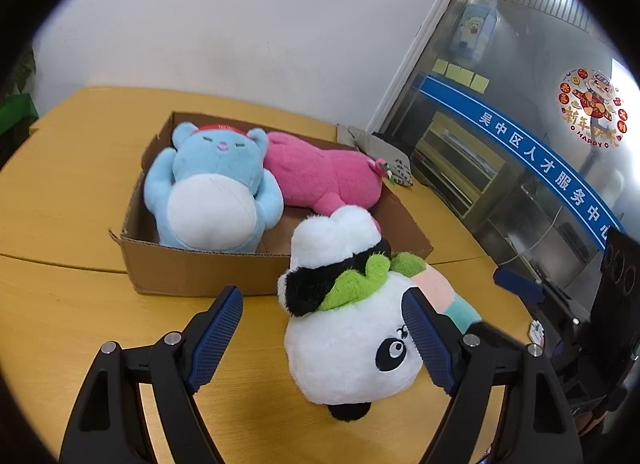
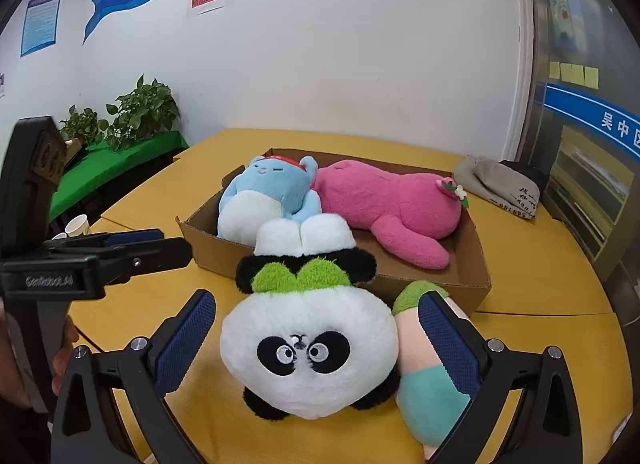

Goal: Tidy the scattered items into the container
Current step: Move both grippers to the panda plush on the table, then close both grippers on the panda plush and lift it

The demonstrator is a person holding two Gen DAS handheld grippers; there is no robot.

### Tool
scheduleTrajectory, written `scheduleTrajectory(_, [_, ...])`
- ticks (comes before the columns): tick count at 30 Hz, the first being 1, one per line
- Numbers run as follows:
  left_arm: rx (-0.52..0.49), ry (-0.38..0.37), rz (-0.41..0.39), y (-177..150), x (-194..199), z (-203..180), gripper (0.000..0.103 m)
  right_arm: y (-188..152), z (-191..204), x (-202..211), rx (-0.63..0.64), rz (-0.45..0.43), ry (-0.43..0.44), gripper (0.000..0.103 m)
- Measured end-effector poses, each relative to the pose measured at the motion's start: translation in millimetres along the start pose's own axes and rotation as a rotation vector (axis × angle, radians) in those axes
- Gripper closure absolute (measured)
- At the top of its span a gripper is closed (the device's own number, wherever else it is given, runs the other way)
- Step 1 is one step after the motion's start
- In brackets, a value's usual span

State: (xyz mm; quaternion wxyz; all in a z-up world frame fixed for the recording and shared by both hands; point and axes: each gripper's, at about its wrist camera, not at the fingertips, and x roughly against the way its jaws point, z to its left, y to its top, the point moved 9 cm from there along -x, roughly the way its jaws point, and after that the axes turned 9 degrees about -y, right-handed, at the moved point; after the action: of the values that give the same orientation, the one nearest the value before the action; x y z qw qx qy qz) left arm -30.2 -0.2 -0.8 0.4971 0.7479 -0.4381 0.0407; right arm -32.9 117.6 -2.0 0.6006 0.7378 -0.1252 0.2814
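A panda plush [image 1: 344, 328] [image 2: 308, 348] lies upside down on the yellow table in front of a cardboard box [image 1: 192, 268] [image 2: 476, 264]. A pink and teal plush [image 2: 424, 376] [image 1: 448, 292] lies beside it on the right. The box holds a blue bear plush [image 1: 212, 188] [image 2: 268, 196] and a pink plush [image 1: 324, 176] [image 2: 392, 200]. My left gripper [image 1: 320, 338] is open, its fingers on either side of the panda's head. My right gripper [image 2: 316, 336] is open around the panda and the pink and teal plush.
A grey cloth bag [image 2: 500, 184] [image 1: 380, 148] lies on the table behind the box. Potted plants [image 2: 140, 112] stand on a green-covered bench at the left. Paper cups [image 2: 78, 226] sit at the table's left. A glass door [image 1: 520, 124] stands at the right.
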Motion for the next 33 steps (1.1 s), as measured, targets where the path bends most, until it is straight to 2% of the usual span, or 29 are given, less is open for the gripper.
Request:
scheduleTrajectory(2, [0.046,-0.05,0.037,-3.9,-14.8,10.8,0.021,-10.7,0.3,-9.6,0.01,0.019,0.019,0.0])
scheduleTrajectory(5, [0.11,-0.096,0.084,-12.5,-36.3,27.9,0.021,-38.5,5.0,-37.1,0.018,0.099,0.068,0.0])
scheduleTrajectory(9, [0.163,-0.13,0.123,-23.5,-59.7,45.3,0.021,-64.8,13.1,-68.3,0.029,0.176,0.067,0.0])
scheduleTrajectory(11, [0.177,-0.15,0.133,-27.1,-67.2,48.8,0.021,-70.9,15.1,-77.7,0.031,0.187,0.05,0.002])
scheduleTrajectory(12, [0.181,-0.161,0.137,-28.7,-70.0,49.7,0.021,-71.5,16.6,-79.4,0.03,0.182,0.057,0.004])
scheduleTrajectory(16, [0.171,-0.205,0.14,-32.0,-72.7,47.9,0.021,-75.9,20.1,-73.8,0.03,0.182,0.096,0.024])
scheduleTrajectory(19, [0.164,-0.248,0.145,-33.7,-73.0,45.4,0.021,-83.3,27.4,-64.2,0.009,0.203,0.177,0.035])
scheduleTrajectory(21, [0.122,-0.255,0.16,-35.3,-69.0,42.5,0.021,-87.2,33.7,-56.7,-0.005,0.208,0.255,0.033])
scheduleTrajectory(22, [0.103,-0.258,0.165,-36.0,-66.6,41.5,0.021,-85.5,30.0,-53.5,-0.003,0.186,0.252,0.025])
scheduleTrajectory(23, [0.09,-0.259,0.166,-36.4,-62.8,42.1,0.021,-83.4,25.7,-50.5,-0.003,0.163,0.248,0.013])
scheduleTrajectory(25, [0.064,-0.259,0.167,-37.3,-55.3,43.8,0.021,-74.6,10.7,-50.5,-0.038,0.129,0.253,0.002])
scheduleTrajectory(28, [0.068,-0.259,0.17,-41.6,-49.8,55.3,0.021,-60.9,-2.3,-59.0,-0.062,0.109,0.313,0.002])
scheduleTrajectory(31, [0.096,-0.293,0.195,-49.5,-57.8,64.6,0.021,-58.0,-5.2,-85.2,0.014,0.13,0.29,0.003])
scheduleTrajectory(33, [0.119,-0.322,0.195,-51.8,-62.2,68.1,0.021,-65.1,1.9,-99.5,-0.048,0.201,0.409,0.006])
